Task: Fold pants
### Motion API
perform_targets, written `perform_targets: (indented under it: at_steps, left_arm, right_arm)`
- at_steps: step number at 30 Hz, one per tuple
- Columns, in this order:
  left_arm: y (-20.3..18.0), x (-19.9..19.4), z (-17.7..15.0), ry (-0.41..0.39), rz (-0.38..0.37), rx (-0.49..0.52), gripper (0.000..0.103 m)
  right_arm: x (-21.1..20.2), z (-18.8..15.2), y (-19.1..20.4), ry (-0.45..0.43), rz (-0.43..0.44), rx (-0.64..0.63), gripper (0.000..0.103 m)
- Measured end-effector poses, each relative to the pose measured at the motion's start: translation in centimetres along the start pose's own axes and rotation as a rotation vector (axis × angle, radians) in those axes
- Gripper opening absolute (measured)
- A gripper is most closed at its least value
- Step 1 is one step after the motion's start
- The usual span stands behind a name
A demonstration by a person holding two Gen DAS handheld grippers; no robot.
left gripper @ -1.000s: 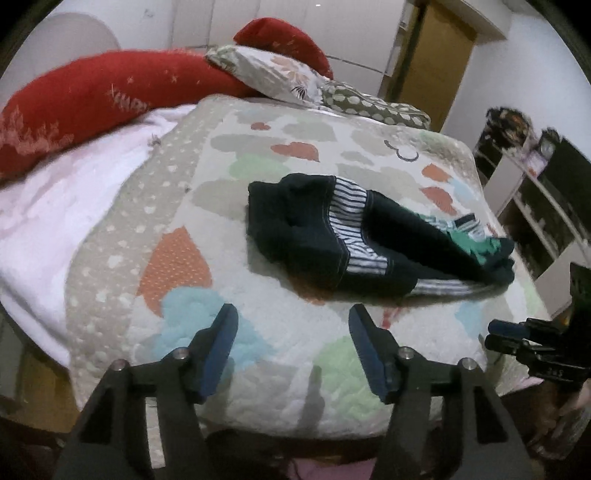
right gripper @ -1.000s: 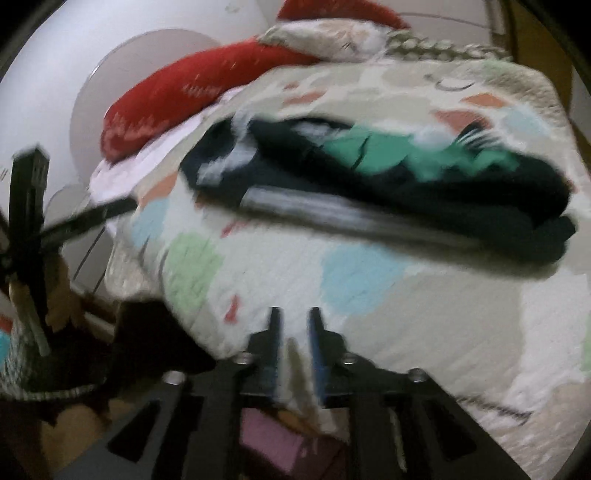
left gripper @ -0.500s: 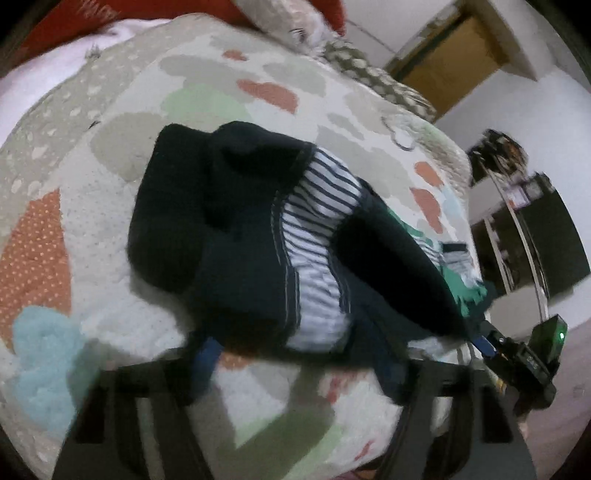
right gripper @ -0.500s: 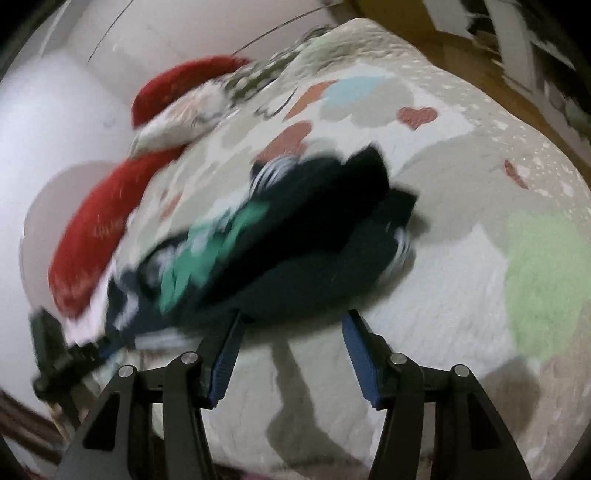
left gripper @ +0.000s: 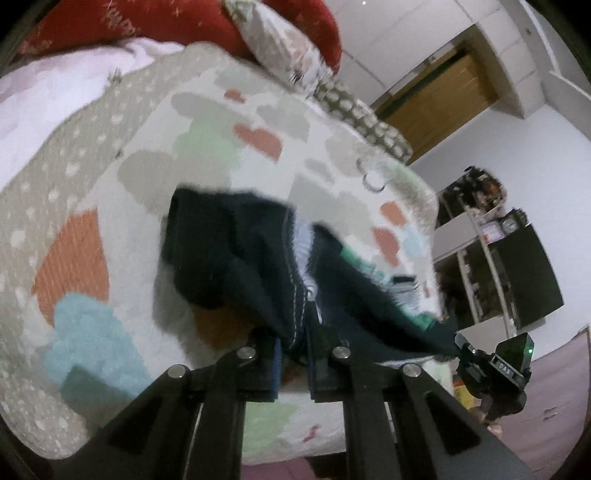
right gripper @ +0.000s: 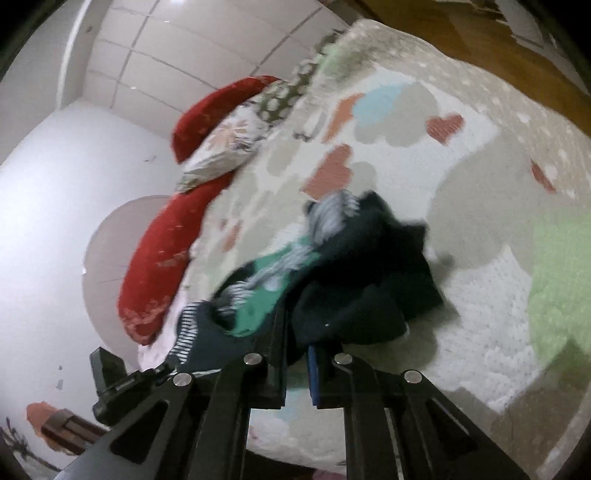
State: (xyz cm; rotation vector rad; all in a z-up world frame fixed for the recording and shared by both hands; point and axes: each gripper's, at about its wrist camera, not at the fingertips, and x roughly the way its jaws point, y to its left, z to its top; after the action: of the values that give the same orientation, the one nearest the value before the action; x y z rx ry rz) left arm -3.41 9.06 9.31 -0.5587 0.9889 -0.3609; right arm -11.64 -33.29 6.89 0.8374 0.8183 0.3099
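Dark navy pants (left gripper: 229,254) with a striped lining and green print lie crumpled on the quilt (left gripper: 110,192). My left gripper (left gripper: 295,343) is shut on the waistband end, the cloth pinched between the jaws. My right gripper (right gripper: 297,354) is shut on the leg end of the same pants (right gripper: 362,280), which bunch up in front of it. The right gripper also shows at the lower right of the left wrist view (left gripper: 491,369), and the left gripper at the lower left of the right wrist view (right gripper: 122,380).
Red pillows (left gripper: 122,29) and patterned pillows (left gripper: 291,51) lie at the bed's head. Dark shelves (left gripper: 509,266) stand beside the bed, a wooden door (left gripper: 436,92) behind. The bed edge runs just below both grippers.
Both grippers moved in to the pants and closed on them, left on the waistband, right on the leg end. The right gripper opened first. The pants are now lifted and bunched.
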Motion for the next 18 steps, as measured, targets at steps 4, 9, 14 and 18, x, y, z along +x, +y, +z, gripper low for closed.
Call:
perform_targets:
  at_steps: [4, 9, 14, 18]
  left_arm:
    - [-1.7, 1.2, 5.0, -0.012, 0.02, 0.024, 0.01]
    - [-3.2, 7.0, 12.6, 0.008, 0.176, 0.051, 0.01]
    - [-2.5, 11.8, 17.9, -0.012, 0.311, 0.027, 0.011]
    - [-1.3, 9.8, 17.4, -0.012, 0.142, 0.01, 0.05]
  right_arm:
    - [0.6, 3.2, 2.8, -0.008, 0.003, -0.059, 0.01]
    - [5.1, 10.2, 5.3, -0.044, -0.156, -0.152, 0.01]
    - [12.7, 16.6, 6.5, -0.061, -0.377, -0.186, 0.026]
    - [14.5, 17.2, 7.4, -0.065, -0.521, -0.317, 0.07]
